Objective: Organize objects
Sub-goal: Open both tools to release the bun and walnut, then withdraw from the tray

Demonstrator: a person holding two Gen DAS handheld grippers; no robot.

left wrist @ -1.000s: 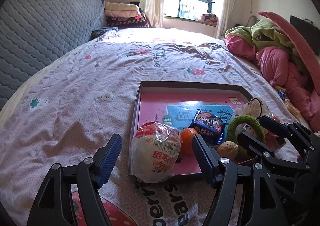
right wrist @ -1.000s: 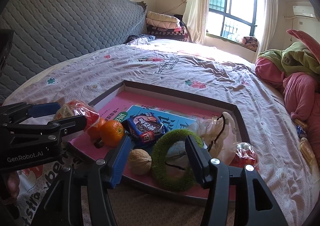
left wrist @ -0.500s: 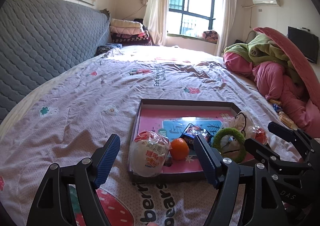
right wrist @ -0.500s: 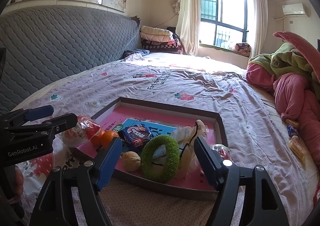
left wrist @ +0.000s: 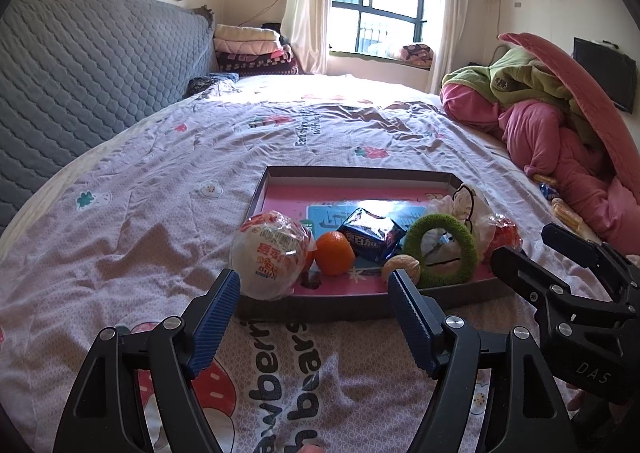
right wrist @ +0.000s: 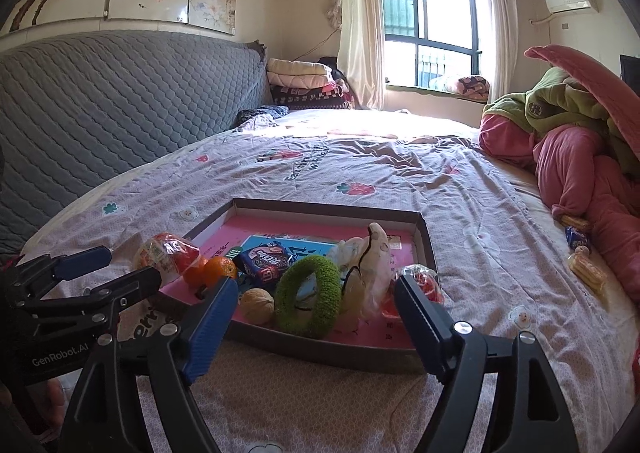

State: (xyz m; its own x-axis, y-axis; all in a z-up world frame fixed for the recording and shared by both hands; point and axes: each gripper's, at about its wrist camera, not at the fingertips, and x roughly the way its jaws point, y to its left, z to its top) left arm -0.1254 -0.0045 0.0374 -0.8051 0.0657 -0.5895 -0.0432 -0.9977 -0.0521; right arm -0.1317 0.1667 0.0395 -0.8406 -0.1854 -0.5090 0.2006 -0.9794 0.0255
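Left wrist view looks along the left gripper [left wrist: 314, 283], its jaws spread wide and holding nothing, low over the bed [left wrist: 140, 253] just short of the tray's [left wrist: 360, 173] near edge. At the tray's near left corner a wrapped bun [left wrist: 270, 255] leans over the rim. Right of it sits an orange [left wrist: 334, 253], then a blue snack packet [left wrist: 372, 239] slightly farther back, and a walnut [left wrist: 400, 268] against the near rim. Next comes a green fuzzy ring [left wrist: 440, 249] standing on edge, with a pale crumpled bag [left wrist: 466, 201] behind it and a red wrapped sweet [left wrist: 504, 237] at the near right corner. The right gripper [right wrist: 316, 293] enters at the far right of this view; in the right wrist view its jaws are likewise wide and empty, framing the walnut and ring from the near side. A pink and green heap of bedding [left wrist: 560, 125] lies far right.
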